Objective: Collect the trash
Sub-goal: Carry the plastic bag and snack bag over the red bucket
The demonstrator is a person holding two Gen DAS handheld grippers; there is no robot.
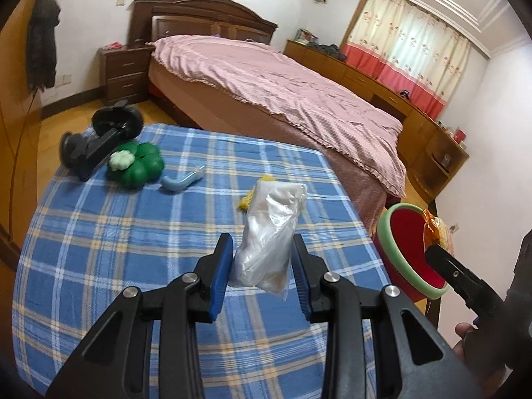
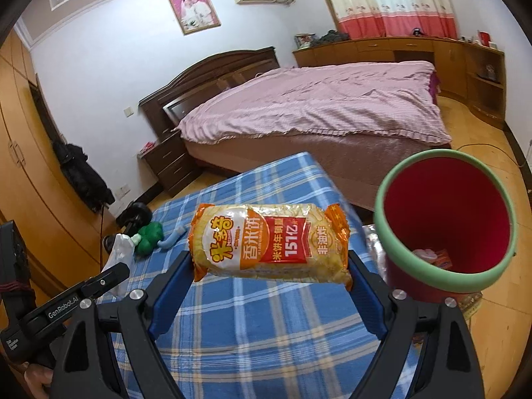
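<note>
We see a bedroom with a pink-covered bed behind a table under a blue checked cloth. Off the table's right edge stands a red bin with a green rim, some scraps in its bottom. Our right gripper, jaws spread wide, clasps an orange rice-cracker packet by its ends, lifted above the cloth just left of the bin. Our left gripper, jaws narrowly parted, pinches a crumpled clear plastic bag raised over the table. A green toy and a pale blue piece lie at the far left.
</note>
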